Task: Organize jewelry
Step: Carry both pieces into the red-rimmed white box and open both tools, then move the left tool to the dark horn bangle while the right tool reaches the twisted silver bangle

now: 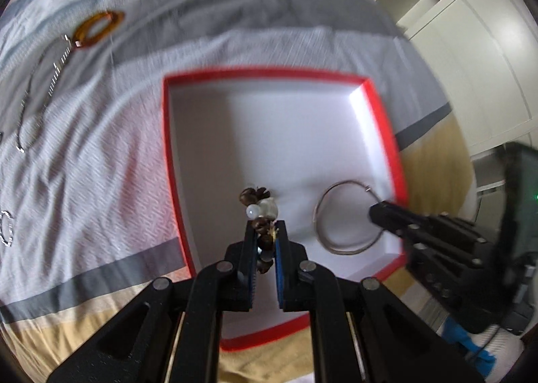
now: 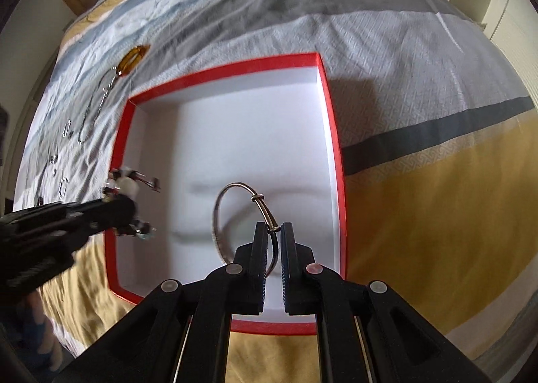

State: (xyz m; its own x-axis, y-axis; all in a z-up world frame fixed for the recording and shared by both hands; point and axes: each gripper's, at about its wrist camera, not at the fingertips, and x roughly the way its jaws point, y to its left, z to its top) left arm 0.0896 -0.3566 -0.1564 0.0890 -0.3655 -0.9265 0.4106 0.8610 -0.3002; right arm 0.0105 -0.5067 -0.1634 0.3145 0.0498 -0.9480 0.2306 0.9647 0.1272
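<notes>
Silver bangle edge-on (ring upright).

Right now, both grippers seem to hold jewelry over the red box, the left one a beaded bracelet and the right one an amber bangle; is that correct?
Not quite: the right gripper holds a silver bangle, per the right wrist view. The amber bangle lies on the bedspread.

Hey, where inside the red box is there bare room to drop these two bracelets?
The red box has a bare white floor right up to its far wall and corners. Outside it, the bedspread to its right is free. To its left it is crowded: amber bangle, chain necklace, small pieces.
</notes>
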